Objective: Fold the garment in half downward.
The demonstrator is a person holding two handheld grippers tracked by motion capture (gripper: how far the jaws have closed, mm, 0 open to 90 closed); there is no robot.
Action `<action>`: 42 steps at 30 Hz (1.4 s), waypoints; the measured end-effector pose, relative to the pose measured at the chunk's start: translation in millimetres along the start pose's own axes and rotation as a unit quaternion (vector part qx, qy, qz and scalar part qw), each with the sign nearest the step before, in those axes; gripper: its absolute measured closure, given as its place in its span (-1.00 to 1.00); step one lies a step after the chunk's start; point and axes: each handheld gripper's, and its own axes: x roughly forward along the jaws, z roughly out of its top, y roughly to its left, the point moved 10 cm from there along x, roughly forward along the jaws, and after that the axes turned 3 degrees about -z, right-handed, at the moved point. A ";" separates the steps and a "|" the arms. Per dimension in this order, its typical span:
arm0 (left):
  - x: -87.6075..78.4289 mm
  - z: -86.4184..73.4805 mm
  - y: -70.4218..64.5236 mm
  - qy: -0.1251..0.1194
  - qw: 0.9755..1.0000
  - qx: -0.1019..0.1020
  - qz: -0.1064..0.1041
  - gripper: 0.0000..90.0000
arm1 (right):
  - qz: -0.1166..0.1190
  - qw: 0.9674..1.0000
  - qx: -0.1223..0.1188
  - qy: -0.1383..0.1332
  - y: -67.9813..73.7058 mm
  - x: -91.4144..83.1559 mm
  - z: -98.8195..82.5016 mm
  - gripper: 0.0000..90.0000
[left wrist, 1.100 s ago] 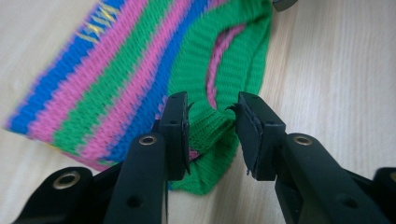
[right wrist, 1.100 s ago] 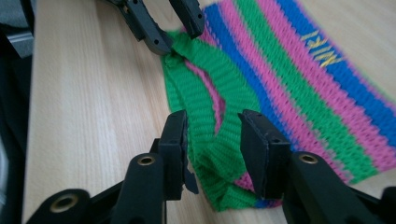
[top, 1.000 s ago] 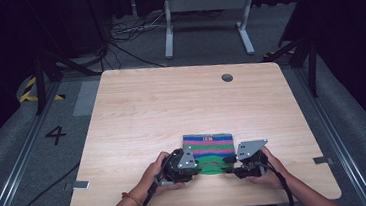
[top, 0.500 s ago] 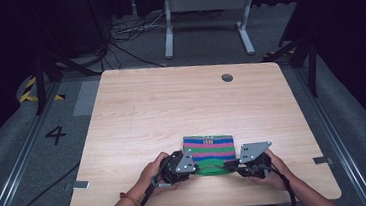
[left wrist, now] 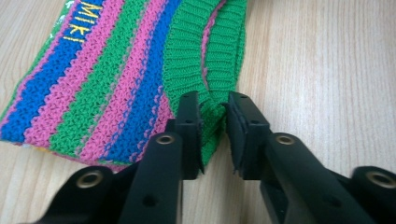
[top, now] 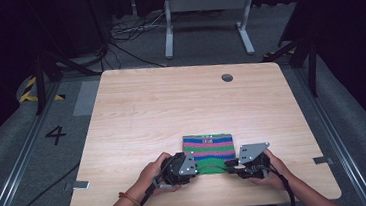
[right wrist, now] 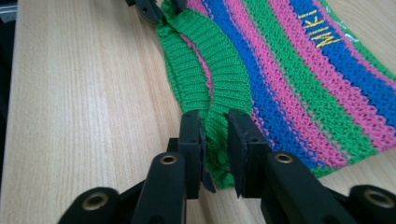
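Starting at the left claw (left wrist: 214, 100), we find its two jaws standing a little apart astride the green ribbed hem (left wrist: 187, 60) of the striped knit (left wrist: 93, 84). They have just been opening, and the pads do not appear to press on the fabric between them. The right claw (right wrist: 215, 116) is in the same condition at the other end of the hem: jaws slightly parted, just opened, with a fold of green rib between them but, as far as we can judge, not squeezed.

The hem between the two claws lies in a loose raised ripple rather than flat. Beyond it the body of the knit, in bands of green, pink and blue with yellow lettering (left wrist: 81, 21) (we read "MIKI"), lies flat on the surface (top: 171, 104).

From the high view the knit sits as a neat rectangle near the person's edge of the surface, a little right of centre, with one hand and claw at each near corner.

Our assessment is that the laying-out of the knit is largely done, since it is squared and resting on the surface. What remains, in our judgement, is to draw both claws clear of the hem and, if a flat finish is wanted, to settle the rippled rib.
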 end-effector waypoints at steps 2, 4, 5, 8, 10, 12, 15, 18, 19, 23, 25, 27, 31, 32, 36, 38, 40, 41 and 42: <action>-5.5 0.7 3.2 0.003 1.000 -0.002 0.008 0.45 | -0.017 1.000 -0.005 -0.001 -3.4 -4.1 1.3 0.60; -14.6 2.0 11.0 0.001 0.999 0.000 0.036 0.41 | -0.022 1.000 -0.006 0.000 -5.6 -5.8 1.7 0.58; -19.9 2.1 13.7 -0.003 0.999 -0.007 0.040 0.37 | -0.025 1.000 -0.001 -0.002 -7.2 -7.7 2.4 0.54; -33.9 1.8 22.3 -0.019 0.997 -0.021 0.065 0.23 | -0.029 1.000 0.005 -0.006 -10.8 -13.9 3.9 0.43; -43.3 -1.5 25.3 -0.023 0.997 -0.029 0.067 0.15 | -0.035 0.999 0.008 -0.008 -13.7 -18.9 4.9 0.37; -52.3 -8.7 29.7 -0.017 0.996 -0.039 0.077 0.07 | -0.044 0.999 0.013 -0.008 -17.6 -24.0 5.3 0.27; -63.8 -23.7 33.0 -0.004 0.995 -0.055 0.081 0.00 | -0.052 0.999 0.012 -0.004 -22.4 -30.6 5.6 0.16; -73.2 -37.3 34.8 0.008 0.994 -0.071 0.086 -0.08 | -0.068 0.998 0.014 -0.005 -28.7 -39.1 7.1 0.07; -76.6 -42.5 36.6 0.015 0.993 -0.070 0.092 -0.09 | -0.070 0.997 0.016 -0.006 -30.0 -41.1 7.1 0.06; -90.0 -67.7 45.0 0.045 0.988 -0.087 0.117 -0.20 | -0.091 0.996 0.021 -0.002 -38.3 -49.5 2.6 -0.04; -93.9 -74.9 47.3 0.044 0.987 -0.100 0.120 -0.24 | -0.099 0.995 0.023 0.000 -41.5 -52.1 -1.0 -0.08; -97.4 -84.7 49.5 0.053 0.985 -0.110 0.124 -0.27 | -0.106 0.994 0.028 0.008 -45.5 -54.8 -6.6 -0.10; -103.8 -96.6 49.7 0.046 0.983 -0.127 0.121 -0.36 | -0.123 0.992 0.036 0.016 -52.3 -61.5 -15.5 -0.13; -104.6 -100.6 49.0 0.046 0.982 -0.134 0.121 -0.37 | -0.126 0.991 0.037 0.017 -53.8 -63.8 -17.8 -0.14; -106.5 -110.2 45.2 0.048 0.982 -0.139 0.118 -0.44 | -0.139 0.989 0.046 0.023 -59.0 -71.3 -27.1 -0.17; -108.2 -115.7 43.6 0.047 0.981 -0.144 0.118 -0.45 | -0.145 0.988 0.052 0.026 -62.4 -76.1 -34.3 -0.18; -109.4 -120.2 42.7 0.046 0.981 -0.149 0.115 -0.47 | -0.154 0.986 0.060 0.030 -66.0 -80.3 -41.8 -0.19; -109.7 -125.2 41.5 0.045 0.980 -0.154 0.114 -0.49 | -0.155 0.985 0.063 0.031 -67.0 -81.9 -44.7 -0.20; -109.7 -125.2 41.5 0.045 0.980 -0.154 0.114 -0.49 | -0.158 0.984 0.069 0.033 -69.2 -85.3 -51.9 -0.20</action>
